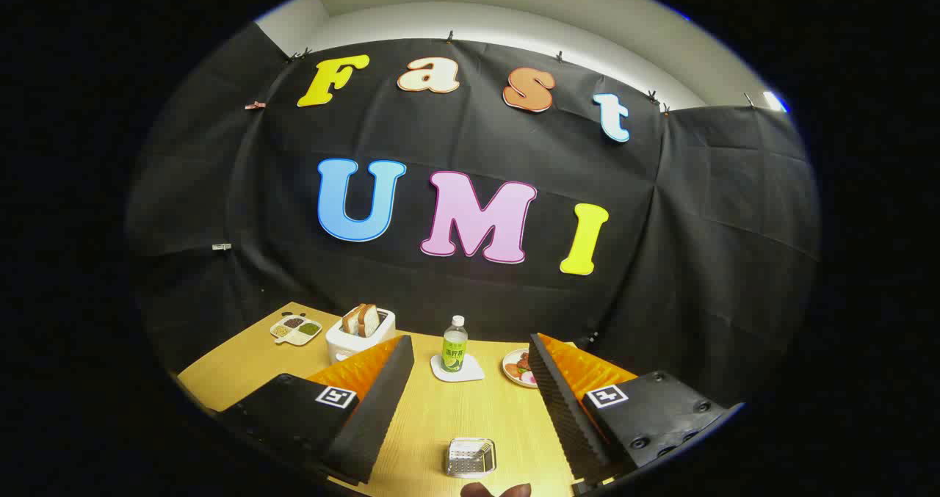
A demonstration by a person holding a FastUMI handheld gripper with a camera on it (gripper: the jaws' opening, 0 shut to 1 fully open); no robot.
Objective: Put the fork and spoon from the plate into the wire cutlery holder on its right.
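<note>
1. Divided dish (pixel 295 329) holds seeds or grains.
2. White toaster (pixel 359 339) holds bread slices (pixel 361 319).
3. Gripper (pixel 470 401) fingers are spread apart, gripping nothing.
4. Bottle (pixel 454 344) stands on coaster (pixel 457 369); wire cutlery holder (pixel 471 457) sits between the fingers.
5. Plate (pixel 518 368) carries food.

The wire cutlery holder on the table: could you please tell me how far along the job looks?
Nothing looks done: the wire cutlery holder sits between the fingers near their base, and I cannot make out cutlery in it. Nothing is in hand; the tool is open and grips nothing. Both pieces seem left; I cannot make out the fork or spoon.
</note>
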